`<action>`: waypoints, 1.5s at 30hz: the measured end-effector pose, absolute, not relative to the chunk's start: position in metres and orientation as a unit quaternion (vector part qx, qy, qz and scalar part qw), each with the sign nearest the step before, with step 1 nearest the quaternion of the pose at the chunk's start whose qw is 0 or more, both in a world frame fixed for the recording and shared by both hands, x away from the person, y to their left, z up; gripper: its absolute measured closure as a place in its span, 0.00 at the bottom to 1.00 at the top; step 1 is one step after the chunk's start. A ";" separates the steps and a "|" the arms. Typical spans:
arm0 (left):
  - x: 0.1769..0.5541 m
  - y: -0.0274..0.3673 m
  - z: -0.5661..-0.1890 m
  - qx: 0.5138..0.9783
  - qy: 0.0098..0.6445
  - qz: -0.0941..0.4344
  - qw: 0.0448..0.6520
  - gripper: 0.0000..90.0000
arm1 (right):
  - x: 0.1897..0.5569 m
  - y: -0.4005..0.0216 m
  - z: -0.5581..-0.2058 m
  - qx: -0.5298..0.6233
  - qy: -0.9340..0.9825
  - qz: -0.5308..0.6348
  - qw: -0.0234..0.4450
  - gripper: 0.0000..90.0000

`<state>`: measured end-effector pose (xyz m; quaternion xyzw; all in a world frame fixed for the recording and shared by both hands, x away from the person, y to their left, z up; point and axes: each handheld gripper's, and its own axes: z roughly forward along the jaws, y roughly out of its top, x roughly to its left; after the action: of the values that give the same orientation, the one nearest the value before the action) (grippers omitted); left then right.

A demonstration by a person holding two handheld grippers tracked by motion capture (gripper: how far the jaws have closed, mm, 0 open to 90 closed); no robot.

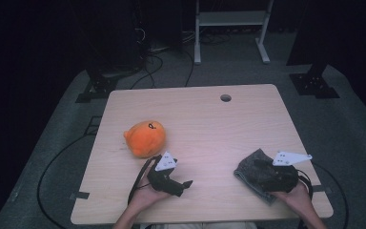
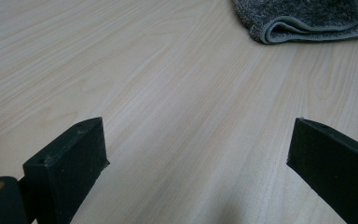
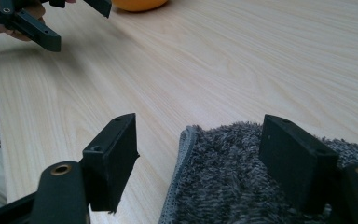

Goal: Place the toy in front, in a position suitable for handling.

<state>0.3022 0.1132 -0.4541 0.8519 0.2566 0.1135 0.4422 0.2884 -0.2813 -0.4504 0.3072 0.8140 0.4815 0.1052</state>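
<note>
From above, a folded dark grey towel [image 1: 252, 168] lies at the table's [image 1: 205, 124] near right, under the right hand-held gripper [image 1: 267, 168]. The left hand-held gripper [image 2: 198, 154] view: jaws apart, towel beyond. The right's view: jaws apart over its fluffy pile.

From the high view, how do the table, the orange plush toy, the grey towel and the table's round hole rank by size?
1. Table
2. Grey towel and orange plush toy: look alike, and the towel is partly covered
3. Round hole
</note>
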 end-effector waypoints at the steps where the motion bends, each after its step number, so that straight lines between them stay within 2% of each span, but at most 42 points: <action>1: 0.302 0.113 -0.454 0.852 0.256 0.115 0.442 0.04 | 0.288 -0.282 -0.451 0.308 0.813 0.482 0.105 0.30; 14: 0.308 0.113 -0.438 0.846 0.250 0.134 0.451 0.04 | 0.286 -0.287 -0.448 0.316 0.804 0.492 0.107 0.30; 25: 0.322 0.123 -0.410 0.835 0.252 0.187 0.452 0.04 | 0.285 -0.290 -0.444 0.317 0.793 0.508 0.110 0.30; 36: 0.340 0.155 -0.382 0.814 0.277 0.233 0.454 0.04 | 0.286 -0.287 -0.443 0.312 0.797 0.506 0.109 0.30; 45: 0.352 0.186 -0.376 0.800 0.303 0.259 0.449 0.04 | 0.286 -0.285 -0.443 0.309 0.801 0.501 0.111 0.30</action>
<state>0.3520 0.1864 -0.3757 0.7996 0.3034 0.2594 0.4487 0.2856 -0.2853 -0.4426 0.3088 0.8006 0.5014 0.1109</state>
